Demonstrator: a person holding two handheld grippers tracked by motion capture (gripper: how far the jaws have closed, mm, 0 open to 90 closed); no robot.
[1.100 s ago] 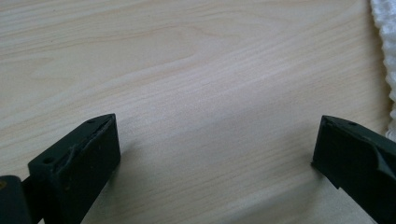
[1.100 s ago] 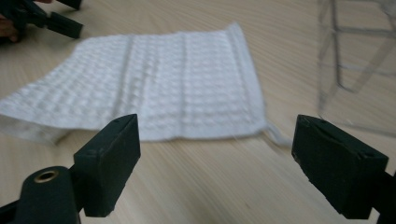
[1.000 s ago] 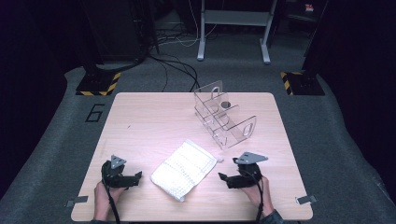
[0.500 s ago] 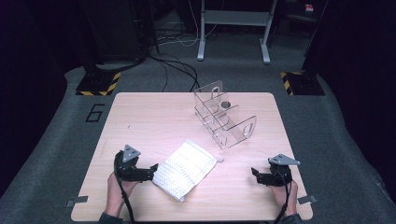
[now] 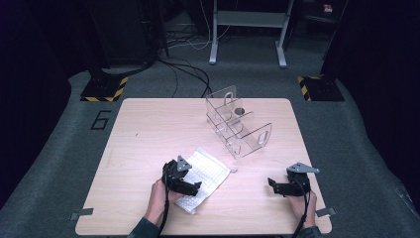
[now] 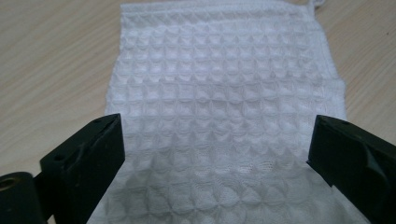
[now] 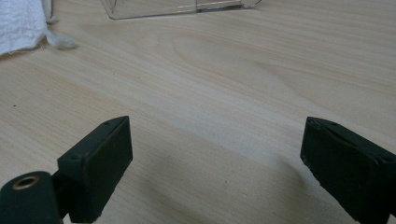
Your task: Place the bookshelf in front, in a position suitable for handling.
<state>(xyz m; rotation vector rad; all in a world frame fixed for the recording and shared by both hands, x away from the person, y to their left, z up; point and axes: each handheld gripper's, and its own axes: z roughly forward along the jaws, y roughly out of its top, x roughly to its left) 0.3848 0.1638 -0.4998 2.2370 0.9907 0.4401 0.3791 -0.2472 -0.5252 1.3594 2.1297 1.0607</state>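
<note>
- Cloth [image 5: 204, 178], white and waffle-woven, lies folded flat on the table [image 5: 148, 134], near the front edge and left of centre.
- Left gripper [image 5: 194, 187] hovers right over it, jaws spread wide with the cloth [image 6: 224, 93] between them, nothing pinched.
- Right gripper [image 5: 271, 184] sits well apart on the right, jaws just opening, bare wood between them [image 7: 215, 154].
- Clear acrylic rack [image 5: 237, 126] stands just behind the cloth, its near wall [image 7: 177, 7] ahead of the right gripper.
- Cables [image 5: 183, 69] and stand legs [image 5: 247, 34] sit on the floor beyond.
</note>
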